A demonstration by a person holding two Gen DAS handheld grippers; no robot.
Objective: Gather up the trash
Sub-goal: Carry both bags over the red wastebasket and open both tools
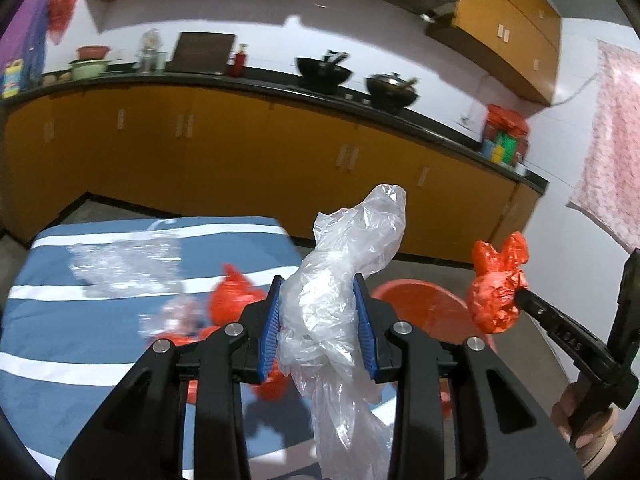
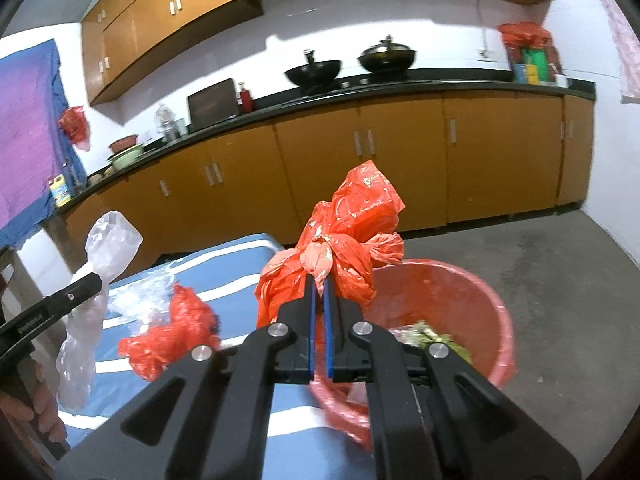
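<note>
Clear bag [image 1: 340, 280] between left gripper [image 1: 318, 312] pads

The left gripper [image 1: 318, 312] is raised, its blue pads [image 1: 269, 320] pressed against a clear plastic bag [image 1: 344, 272]. The right gripper [image 2: 319, 286] is raised too, jaws nearly closed, pinching a knotted red bag [image 2: 344, 240]. Bare hands [image 1: 576, 412] hold the handles.

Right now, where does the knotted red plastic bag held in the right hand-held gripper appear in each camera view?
Left wrist view: the knotted red bag is at the right, on the right hand-held gripper, beside the clear bag.
Right wrist view: it is in the centre, above the blue fingers.
Shared landmark: the red bucket.
</note>
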